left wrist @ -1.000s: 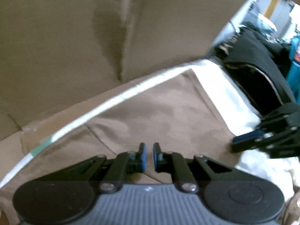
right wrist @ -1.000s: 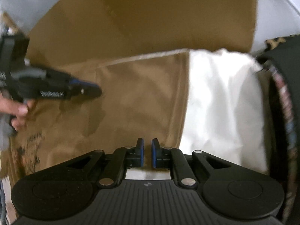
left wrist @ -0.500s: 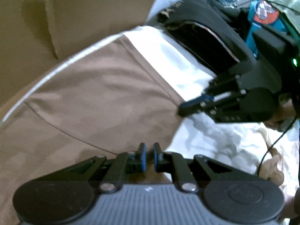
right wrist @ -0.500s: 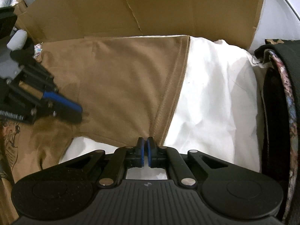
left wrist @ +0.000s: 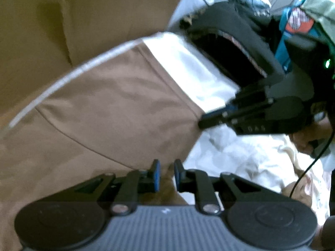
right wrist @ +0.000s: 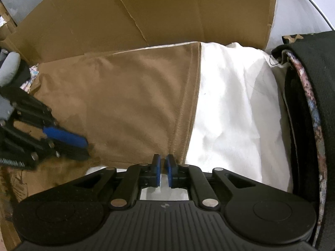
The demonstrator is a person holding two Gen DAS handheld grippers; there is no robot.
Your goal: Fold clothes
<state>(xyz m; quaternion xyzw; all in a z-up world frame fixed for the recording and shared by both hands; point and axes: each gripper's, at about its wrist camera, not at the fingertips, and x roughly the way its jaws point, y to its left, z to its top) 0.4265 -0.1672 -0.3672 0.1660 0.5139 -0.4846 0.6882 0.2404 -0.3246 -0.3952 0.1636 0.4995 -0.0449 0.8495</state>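
A brown garment (right wrist: 134, 104) is being spread flat over a white sheet (right wrist: 230, 113), its stitched hem running from the far edge down toward the near corner, where the cloth narrows to a point. That near corner is being met by the right gripper (right wrist: 163, 167), whose blue-padded jaws are standing only a narrow gap apart with the hem's end just at their tips; whether any cloth is being pinched between them cannot be told from this view. The left gripper (left wrist: 166, 174) is being held low over the garment's near left part, its jaws apart with brown fabric showing through the gap, and nothing is being clamped there as far as can be seen. Both tools are seemingly being placed at the near edge so that the edge can be taken up or smoothed for a fold, though the scene would equally suit an edge that is being let go after being laid down. Behind the garment, a cardboard wall (right wrist: 146, 16) is being used as a backdrop at the far side. To the right, a dark garment with a patterned lining (right wrist: 309, 104) is lying beside the sheet, and in the left wrist view more clothes in teal and black (left wrist: 293, 27) are being kept in a heap beyond it.
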